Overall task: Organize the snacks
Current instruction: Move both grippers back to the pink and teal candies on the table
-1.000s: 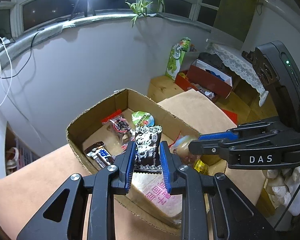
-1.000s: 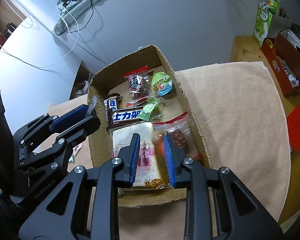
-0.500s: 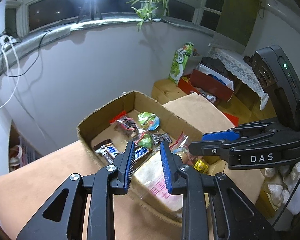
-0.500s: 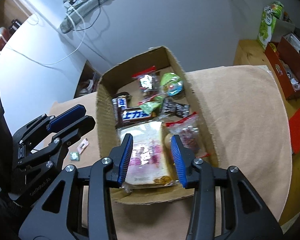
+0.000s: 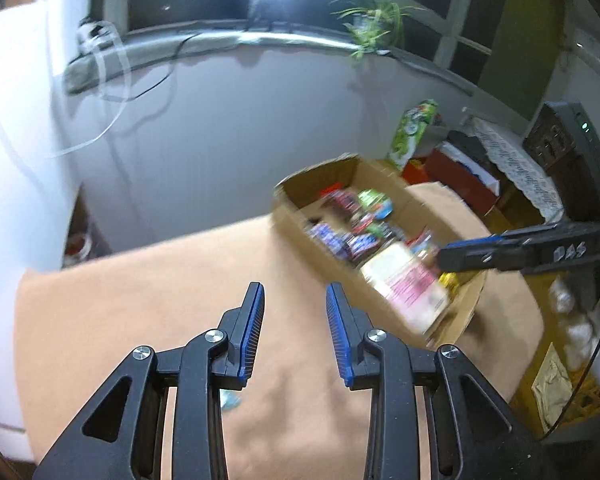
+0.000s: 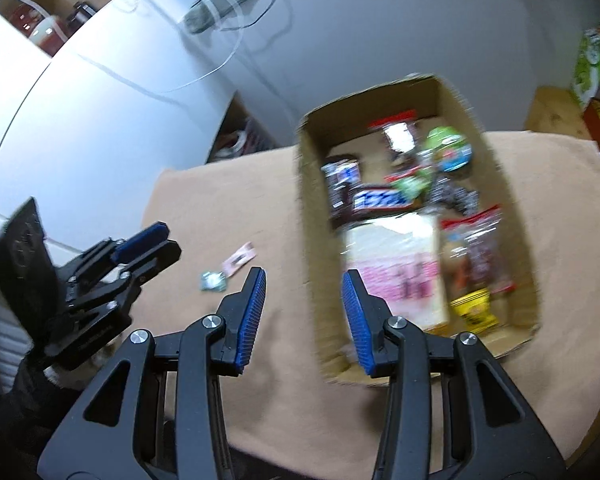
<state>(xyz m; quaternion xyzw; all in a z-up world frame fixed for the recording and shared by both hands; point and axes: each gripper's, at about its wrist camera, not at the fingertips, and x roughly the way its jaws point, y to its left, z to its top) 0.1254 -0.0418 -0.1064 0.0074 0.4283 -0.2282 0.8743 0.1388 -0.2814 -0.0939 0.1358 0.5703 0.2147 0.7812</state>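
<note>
Most snacks are packed inside the box [image 6: 416, 216]. Two small snacks [image 6: 228, 268] are left on the cloth beside the box. The left tongs [image 5: 295, 332] are being opened, empty, probably for them. The right tongs [image 6: 304, 312] are held apart, empty, at the box's edge.

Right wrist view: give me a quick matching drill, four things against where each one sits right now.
Things:
1. pink packet
2. green wrapped candy
3. yellow packet
4. green round snack

Places:
A. in the cardboard box, near end
B. on the cloth, just outside the box, farther from the camera
C. in the box, far end
D. on the cloth, closest to the left gripper

Pairs: 1-B, 2-D, 3-A, 4-C
</note>
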